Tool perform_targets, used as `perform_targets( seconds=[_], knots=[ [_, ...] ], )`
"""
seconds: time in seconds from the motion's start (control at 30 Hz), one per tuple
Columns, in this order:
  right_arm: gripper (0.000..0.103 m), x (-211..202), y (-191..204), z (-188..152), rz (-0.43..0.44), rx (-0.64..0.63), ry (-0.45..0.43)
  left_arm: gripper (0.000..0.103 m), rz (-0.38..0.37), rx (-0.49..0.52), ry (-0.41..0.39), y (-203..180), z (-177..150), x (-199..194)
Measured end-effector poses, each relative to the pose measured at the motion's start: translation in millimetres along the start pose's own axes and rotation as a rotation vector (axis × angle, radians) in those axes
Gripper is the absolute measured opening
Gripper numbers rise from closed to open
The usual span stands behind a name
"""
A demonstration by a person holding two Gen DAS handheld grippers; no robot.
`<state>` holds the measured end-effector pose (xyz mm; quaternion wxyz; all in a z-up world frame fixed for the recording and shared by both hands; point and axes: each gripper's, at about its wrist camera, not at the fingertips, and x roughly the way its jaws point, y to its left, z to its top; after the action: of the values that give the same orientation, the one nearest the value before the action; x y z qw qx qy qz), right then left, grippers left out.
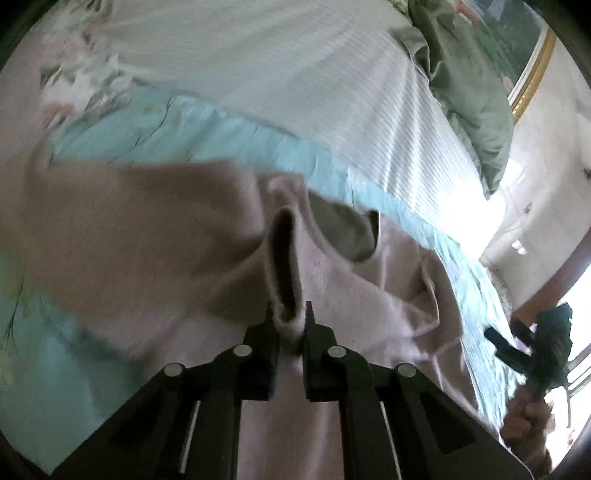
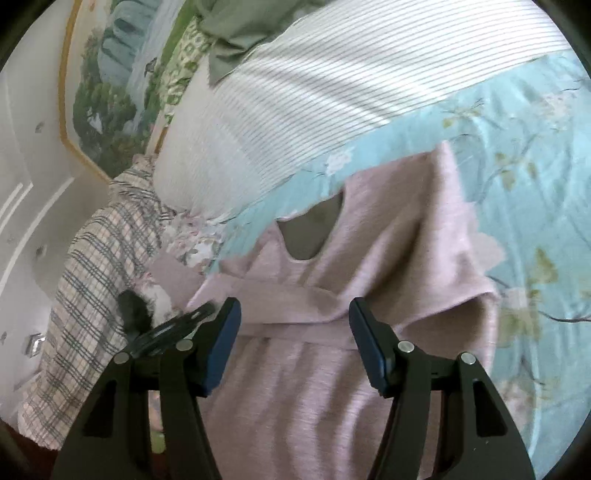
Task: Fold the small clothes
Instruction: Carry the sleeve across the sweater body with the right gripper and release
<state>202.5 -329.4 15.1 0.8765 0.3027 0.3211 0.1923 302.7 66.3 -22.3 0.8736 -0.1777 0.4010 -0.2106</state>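
Note:
A pink knitted garment (image 1: 129,229) lies spread on a light blue floral bedsheet (image 1: 177,129), its grey-lined neckline (image 1: 343,232) facing away. My left gripper (image 1: 290,317) is shut on a rolled cuff or folded edge of the garment, which stands up between the pads. In the right wrist view, one sleeve lies folded across the pink garment (image 2: 314,406) below the neckline (image 2: 314,232). My right gripper (image 2: 294,314) hovers open over that sleeve band with nothing pressed between its blue pads. The right gripper (image 1: 532,343) also shows at the far right, held by a hand (image 1: 524,424).
A white striped duvet (image 2: 295,110) lies beyond the garment, with green cloth (image 2: 236,29) behind it. A plaid cloth (image 2: 92,277) hangs over the bed's left side. The bedsheet (image 2: 524,155) is bare to the right. A framed landscape picture (image 2: 110,92) hangs on the wall.

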Motion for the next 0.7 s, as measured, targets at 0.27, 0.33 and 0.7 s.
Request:
perform_targets(
  seconds=[0.27, 0.33, 0.7],
  knots=[
    [0.063, -3.4, -3.4, -1.4, -0.064, -0.005, 0.008, 0.044, -0.054, 0.000, 0.125, 9.6, 10.5, 33.3],
    [0.063, -7.4, -3.4, -0.2, -0.071, -0.008, 0.002, 0.045, -0.037, 0.027, 0.169, 5.1, 13.4, 48.2],
    [0.063, -21.2, -41.2, 25.1, -0.229, 0.009, -0.061, 0.003, 0.153, 0.013, -0.094, 16.1, 15.7, -0.4]
  ],
)
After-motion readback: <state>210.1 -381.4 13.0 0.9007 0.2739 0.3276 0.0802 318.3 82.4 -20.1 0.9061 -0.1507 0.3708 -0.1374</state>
